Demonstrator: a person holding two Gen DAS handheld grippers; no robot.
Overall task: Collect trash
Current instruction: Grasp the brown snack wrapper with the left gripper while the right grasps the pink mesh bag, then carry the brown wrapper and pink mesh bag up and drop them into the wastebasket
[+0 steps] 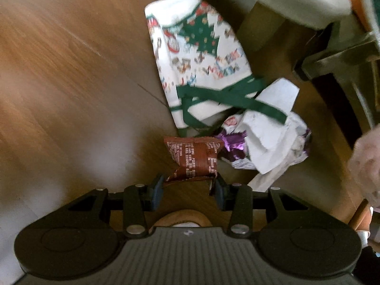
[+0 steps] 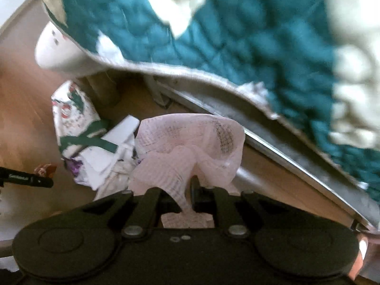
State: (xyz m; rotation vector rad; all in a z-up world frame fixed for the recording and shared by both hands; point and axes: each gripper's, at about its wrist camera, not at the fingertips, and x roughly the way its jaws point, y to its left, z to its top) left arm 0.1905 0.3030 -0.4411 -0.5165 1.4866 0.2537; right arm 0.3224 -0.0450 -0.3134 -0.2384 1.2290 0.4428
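While both views blur at the edges: 2 hand-held grippers work over a wooden floor [image 1: 59, 76] strewn with wrappers.

Left gripper [image 1: 188, 187]: at lower centre of its view, the 2 blue-padded fingers pinch the near edge of a brown snack wrapper [image 1: 193, 154]; its white print is too small to read.

Right gripper [image 2: 188, 190]: at lower centre of its view, clenched on a pink mesh fruit net [image 2: 190, 142], which hides the left finger; only a dark finger edge shows.

Same net, left view: a soft pink blur cut off at the right edge.

Trash pile: crumpled white paper [image 1: 273, 142] and a shiny purple foil wrapper [image 1: 234, 146] lie at centre right of the left view, just beside the brown wrapper.

Bag: a white cloth Christmas bag [image 1: 201, 54] with a green tree print and green ribbon handles [image 1: 225, 95] lies flat at upper centre, handles draped over the paper.

Bedding: a quilted teal and cream blanket [image 2: 249, 35] fills the upper right of the right view, hanging over a metal rail [image 2: 285, 147].

Hard to make out: pale furniture at the top of the left view, smeared and cropped.
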